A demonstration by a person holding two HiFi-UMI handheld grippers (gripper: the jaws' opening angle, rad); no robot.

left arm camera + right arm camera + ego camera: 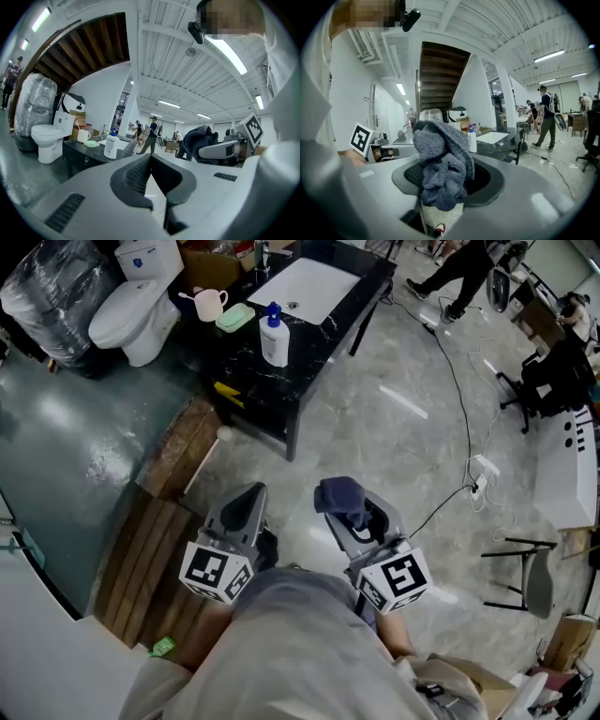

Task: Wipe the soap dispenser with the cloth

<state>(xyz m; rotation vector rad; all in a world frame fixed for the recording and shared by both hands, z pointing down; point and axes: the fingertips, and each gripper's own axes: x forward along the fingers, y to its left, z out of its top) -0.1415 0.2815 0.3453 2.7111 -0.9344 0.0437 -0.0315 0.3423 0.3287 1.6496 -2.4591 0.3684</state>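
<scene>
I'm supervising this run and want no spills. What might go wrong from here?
The soap dispenser stands upright and unheld on the counter, with the mug and soap dish close by; a hard wipe may topple it. The cloth sits bunched in the right tool and might slip loose.

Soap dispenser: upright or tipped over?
Upright. The soap dispenser stands on its base on the black counter, blue pump on top.

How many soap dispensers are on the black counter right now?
1. The soap dispenser stands on the black counter beside the green dish, nearer us than the sink. None seems hidden.
</scene>
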